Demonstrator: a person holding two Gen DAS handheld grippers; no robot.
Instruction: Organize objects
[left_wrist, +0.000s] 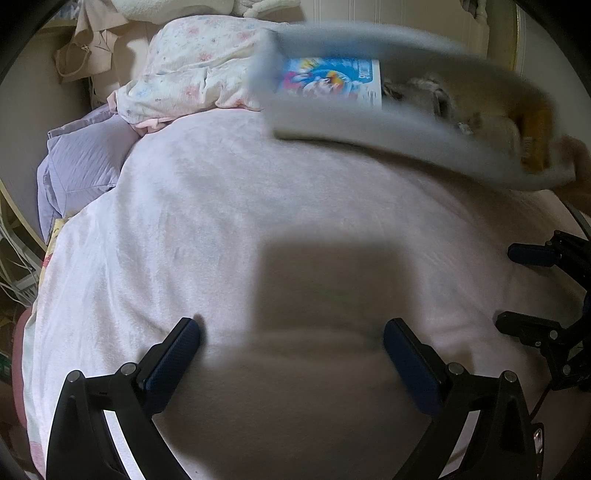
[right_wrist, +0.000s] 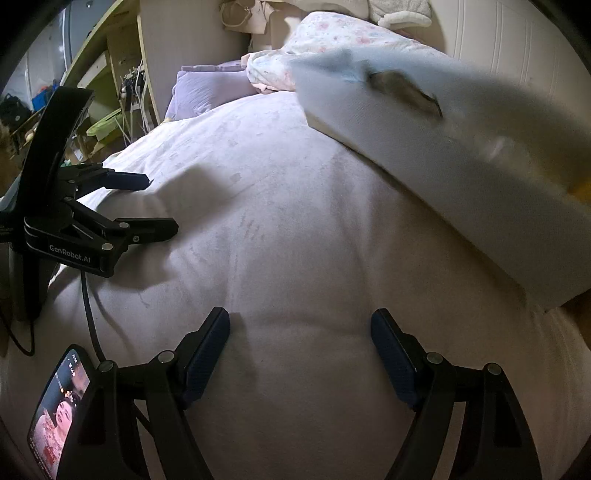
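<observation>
A pale blue-white bin (left_wrist: 388, 125) hovers blurred over the far right of the bed, apart from both grippers. Inside it lie a colourful printed box (left_wrist: 332, 79), a fuzzy grey-brown plush (left_wrist: 424, 92) and something yellow (left_wrist: 535, 140). The right wrist view shows the bin (right_wrist: 443, 155) from its side. My left gripper (left_wrist: 291, 328) stands wide open above the pink blanket (left_wrist: 221, 221), nothing between its fingers. My right gripper (right_wrist: 301, 317) is open and empty too. Each gripper shows in the other's view: right gripper (left_wrist: 517, 290), left gripper (right_wrist: 159, 203).
Floral bedding (left_wrist: 192, 70) and a lilac quilt (left_wrist: 81, 162) are heaped at the head of the bed. Wooden shelves (right_wrist: 110, 74) with cables stand off the left side. A lit phone (right_wrist: 59, 406) sits by my right gripper, a black cable (right_wrist: 88, 314) trailing over the blanket.
</observation>
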